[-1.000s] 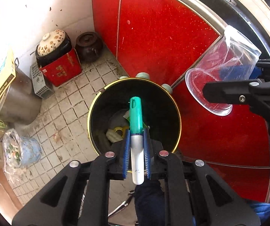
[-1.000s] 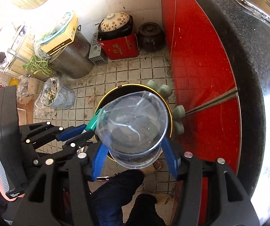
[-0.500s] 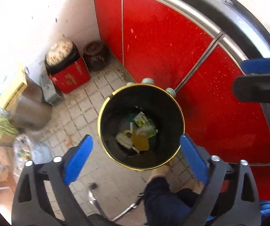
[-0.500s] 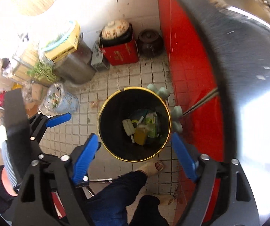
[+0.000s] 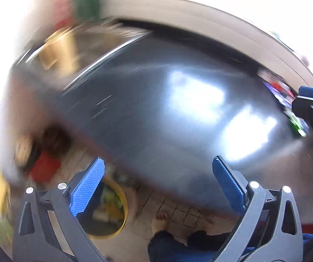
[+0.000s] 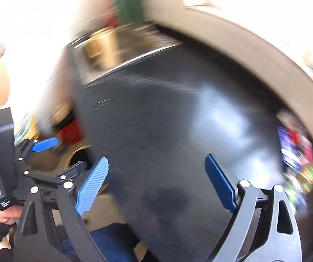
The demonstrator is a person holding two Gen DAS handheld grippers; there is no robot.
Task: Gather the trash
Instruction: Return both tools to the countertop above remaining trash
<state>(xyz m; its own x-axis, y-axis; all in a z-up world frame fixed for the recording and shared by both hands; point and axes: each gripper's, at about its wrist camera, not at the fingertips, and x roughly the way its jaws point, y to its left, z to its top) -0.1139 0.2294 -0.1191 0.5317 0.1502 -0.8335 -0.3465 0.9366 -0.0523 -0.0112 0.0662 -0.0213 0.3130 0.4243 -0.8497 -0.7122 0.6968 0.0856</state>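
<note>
With the pen and cup dropped into the bin point(image 5: 110, 209), now seen low behind the left gripper point(image 5: 157, 182), both it and the right gripper point(image 6: 156, 183) have been swung up over the worktop point(image 5: 156, 100), jaws just opened and empty.

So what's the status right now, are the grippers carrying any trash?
Left gripper open, empty, jaws just opened. Right gripper same. Bin low on the floor, trash inside. Dark countertop ahead; blurred colourful items at its right end.

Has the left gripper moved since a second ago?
Yes. The left gripper, open and empty, has risen from over the bin toward the dark countertop.
</note>
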